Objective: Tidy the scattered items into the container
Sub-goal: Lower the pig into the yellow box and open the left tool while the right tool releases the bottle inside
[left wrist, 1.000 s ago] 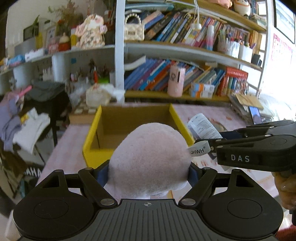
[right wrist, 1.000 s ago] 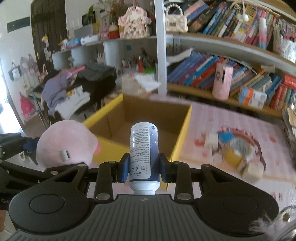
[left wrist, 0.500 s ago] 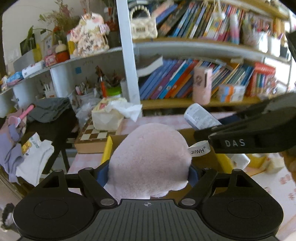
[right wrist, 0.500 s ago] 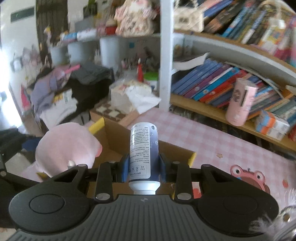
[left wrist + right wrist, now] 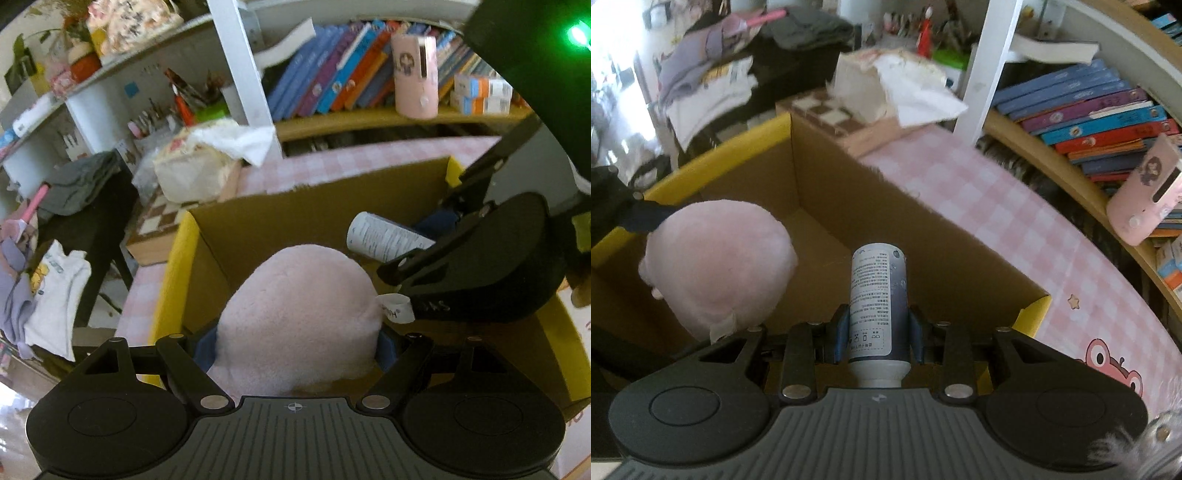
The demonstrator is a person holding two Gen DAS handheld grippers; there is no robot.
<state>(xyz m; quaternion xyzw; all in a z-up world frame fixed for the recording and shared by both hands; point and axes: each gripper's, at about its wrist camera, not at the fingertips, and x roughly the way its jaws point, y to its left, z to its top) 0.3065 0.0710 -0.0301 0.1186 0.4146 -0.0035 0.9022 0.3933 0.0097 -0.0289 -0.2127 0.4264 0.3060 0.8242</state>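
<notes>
Two grippers hang over the open cardboard box (image 5: 871,206), which sits near the tabletop's (image 5: 1015,221) far edge by the bookshelf. The left gripper (image 5: 295,343) pinches a pink plush toy (image 5: 299,314) above the box's left side. The right gripper (image 5: 878,332) clamps a white-labelled bottle (image 5: 878,295), pointing into the box's interior. Box floor appears bare, though partly hidden.

Crowded bookshelf (image 5: 351,85) stands behind a pink checked table (image 5: 1015,206).
</notes>
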